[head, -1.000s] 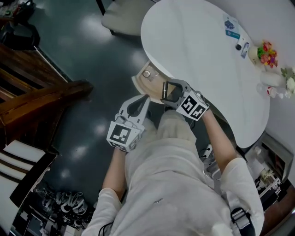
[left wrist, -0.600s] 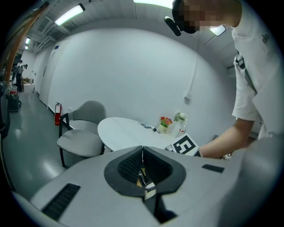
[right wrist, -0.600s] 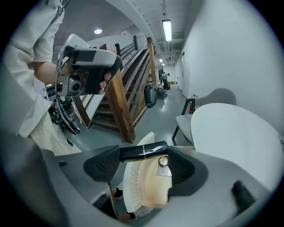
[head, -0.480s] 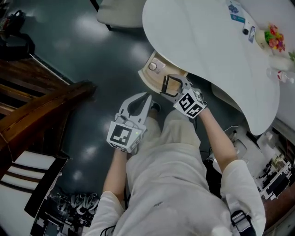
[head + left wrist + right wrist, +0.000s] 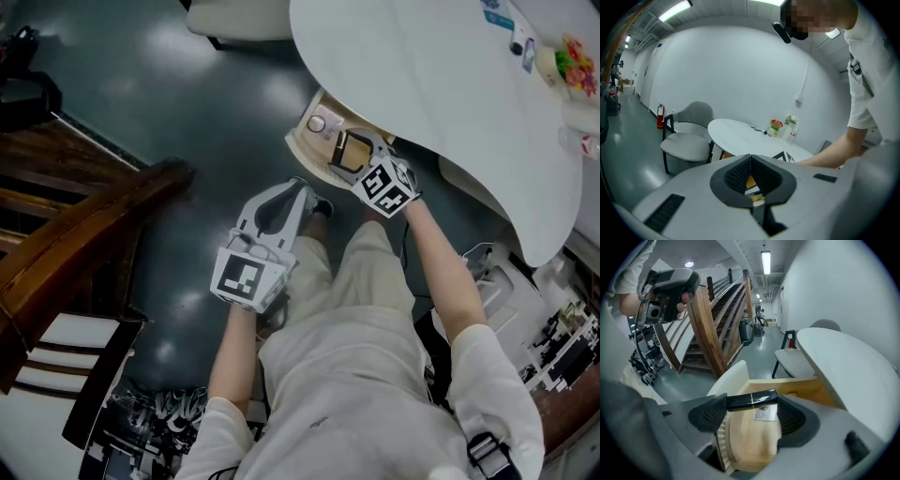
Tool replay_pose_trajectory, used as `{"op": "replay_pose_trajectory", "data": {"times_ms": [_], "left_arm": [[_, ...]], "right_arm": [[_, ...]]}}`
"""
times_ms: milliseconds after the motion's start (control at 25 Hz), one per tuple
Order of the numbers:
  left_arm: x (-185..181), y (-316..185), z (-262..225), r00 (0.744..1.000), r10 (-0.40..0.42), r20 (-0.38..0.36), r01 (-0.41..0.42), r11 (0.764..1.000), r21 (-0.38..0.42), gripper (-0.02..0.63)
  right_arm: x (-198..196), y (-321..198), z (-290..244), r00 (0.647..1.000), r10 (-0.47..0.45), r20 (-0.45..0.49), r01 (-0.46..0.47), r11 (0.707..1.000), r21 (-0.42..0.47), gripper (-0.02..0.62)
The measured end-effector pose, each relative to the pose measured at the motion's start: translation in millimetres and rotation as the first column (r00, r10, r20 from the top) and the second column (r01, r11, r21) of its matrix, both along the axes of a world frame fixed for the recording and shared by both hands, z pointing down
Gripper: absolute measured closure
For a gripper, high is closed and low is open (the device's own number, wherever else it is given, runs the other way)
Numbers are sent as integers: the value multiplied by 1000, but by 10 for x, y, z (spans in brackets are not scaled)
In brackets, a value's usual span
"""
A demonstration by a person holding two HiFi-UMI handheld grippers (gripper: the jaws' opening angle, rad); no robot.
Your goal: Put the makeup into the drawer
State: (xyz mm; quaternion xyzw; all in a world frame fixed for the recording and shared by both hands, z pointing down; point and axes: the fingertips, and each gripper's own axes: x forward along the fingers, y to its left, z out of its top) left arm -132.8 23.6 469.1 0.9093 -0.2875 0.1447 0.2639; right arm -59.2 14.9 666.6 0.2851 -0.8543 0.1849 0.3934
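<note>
**Over the open drawer: black makeup stick clamped crosswise**

Under the table's edge sits the drawer [image 5: 302, 150]. It has a smooth, rounded cream front and a pale bare-wood inside, with a small round pale item [image 5: 317, 123] near its 11 o'clock end. The table [image 5: 422, 84] itself is a glossy white oval slab.

The right gripper [image 5: 339, 155] is tipped steeply down, nose pointing to about 10 o'clock in the head view, arm stretched out from the shoulder. Its jaws are squeezed onto a black makeup stick [image 5: 752, 400], a slim, shiny, squarish bar with a thin seam at mid-length. The stick lies sideways between the ribbed black pads [image 5: 710, 414], hanging right over the drawer's wood floor. Can't tell if it touches anything. A small clear packet [image 5: 761, 415] lies on the wood below it.

The left gripper [image 5: 302, 190] hangs at 7 o'clock from the drawer, above the person's knee, aimed roughly at 1 o'clock. Its jaw tips are pressed together with nothing between them. Floor's dark and glossy.
</note>
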Motion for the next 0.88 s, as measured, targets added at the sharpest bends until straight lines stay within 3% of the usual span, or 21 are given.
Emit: {"op": "replay_pose_trajectory", "data": {"times_ms": [400,880], "left_arm": [[-114,-162,230,999,-31,18,31,999,-9,595],[-214,-255,530,999,-37,23,38,998,-46,595]], "right_arm": [[35,-309,706,986,-6,-166,-3,999,-52,255],[15,-363,1357,972,-50,-228,20,991,-132,254]]}}
